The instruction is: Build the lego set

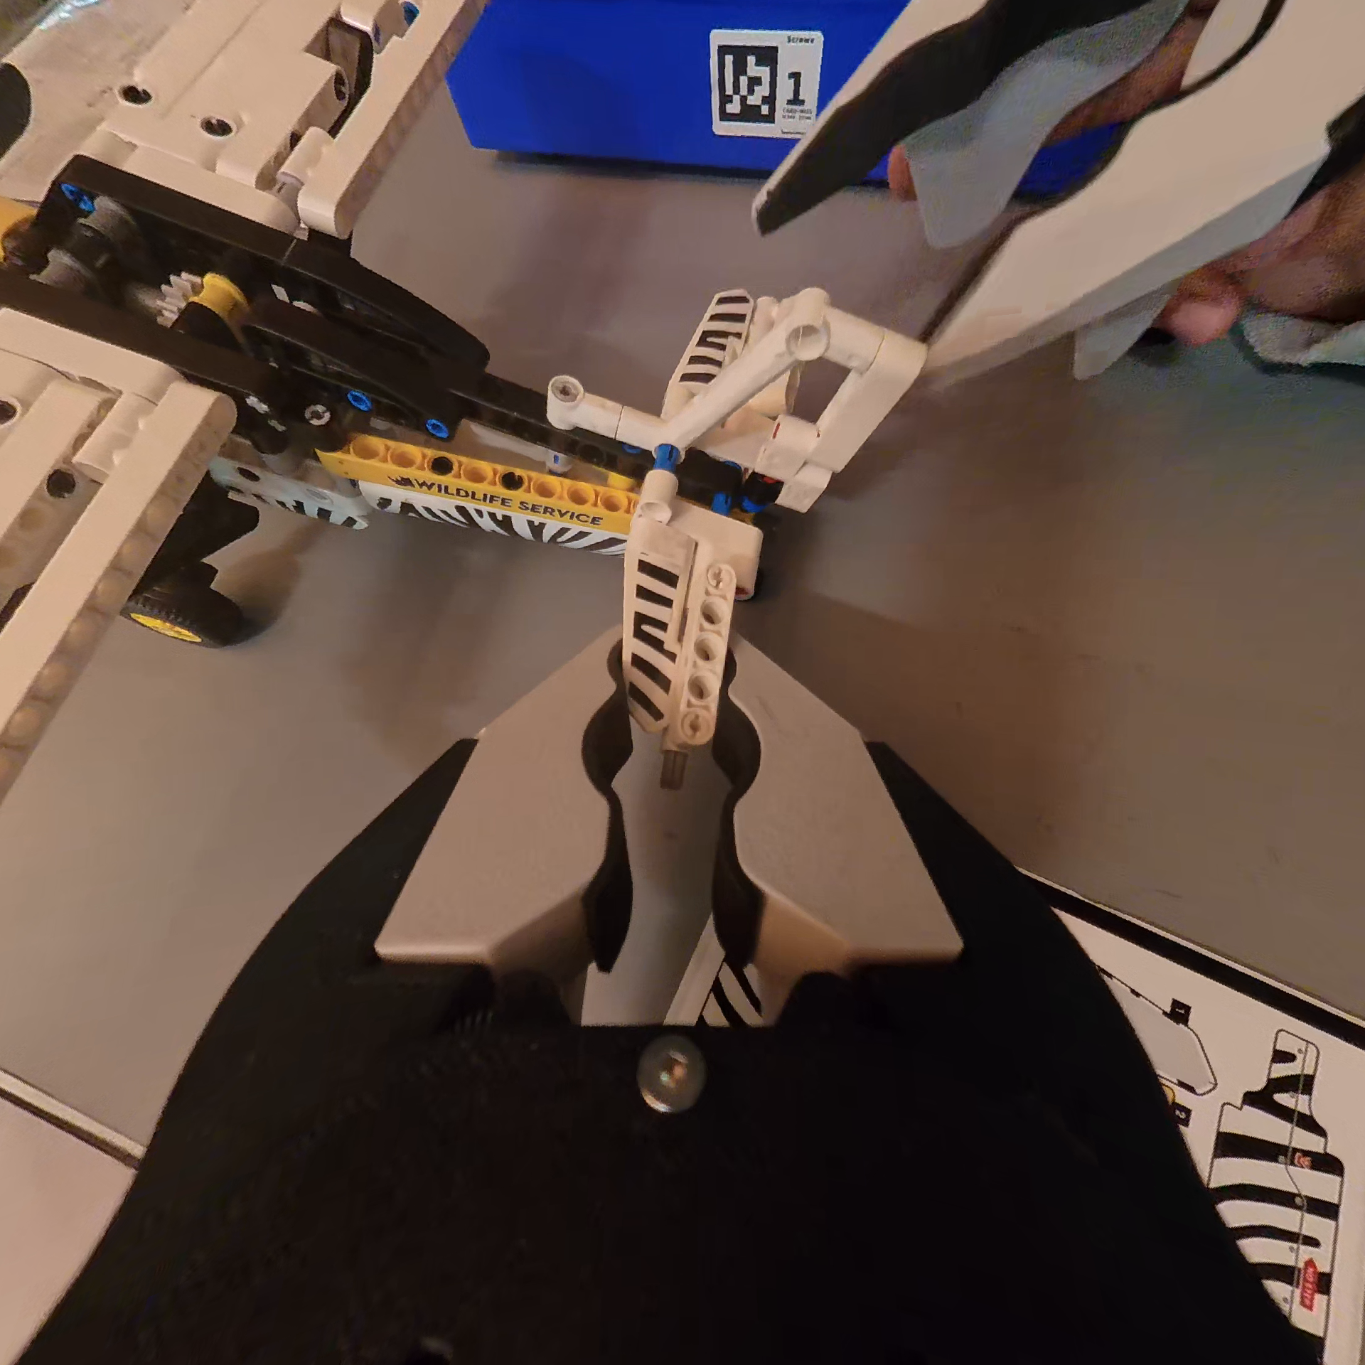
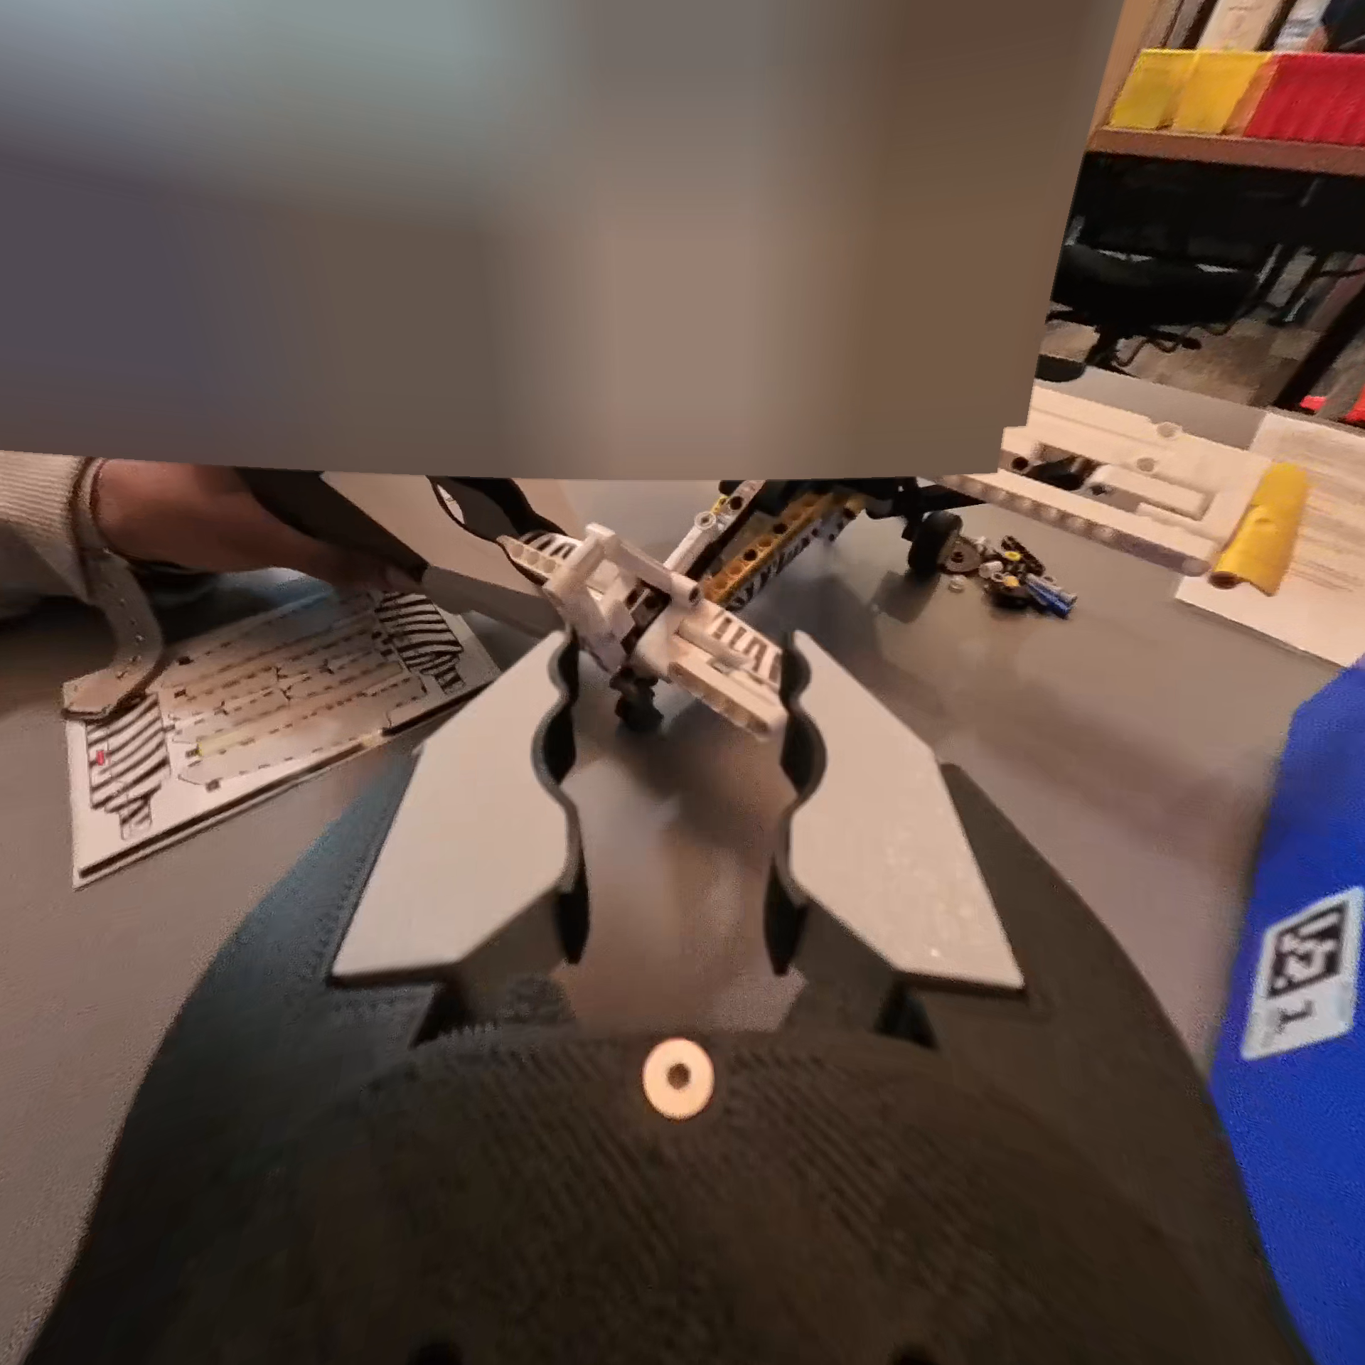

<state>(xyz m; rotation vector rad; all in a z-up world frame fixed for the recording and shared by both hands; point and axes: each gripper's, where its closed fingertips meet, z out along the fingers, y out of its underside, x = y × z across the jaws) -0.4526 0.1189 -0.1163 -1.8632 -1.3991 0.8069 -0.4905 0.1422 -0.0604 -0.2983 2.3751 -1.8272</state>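
1. Closest to me, my left tool [image 1: 676, 709] is narrowed onto a white zebra-striped fin [image 1: 676, 642] at the tail of the lego model [image 1: 473, 473]; both black pads press its sides.
2. My right tool [image 2: 676, 709] stands wide, its grey fingers [image 2: 879, 805] either side of the opposite tail fin [image 2: 731, 665]; I cannot tell whether they touch it.
3. A blue bin [image 1: 591, 81] with a white tag sits on the grey worktop [image 1: 1034, 628] behind the model; its contents are hidden.
4. The model rests on the worktop, long axis running from the tail at my tools away to its wheeled, white-panelled front.
5. A sticker sheet [image 2: 258, 709] lies flat near my left tool, and loose pieces [image 2: 1019, 576] lie beside the model's wheel.
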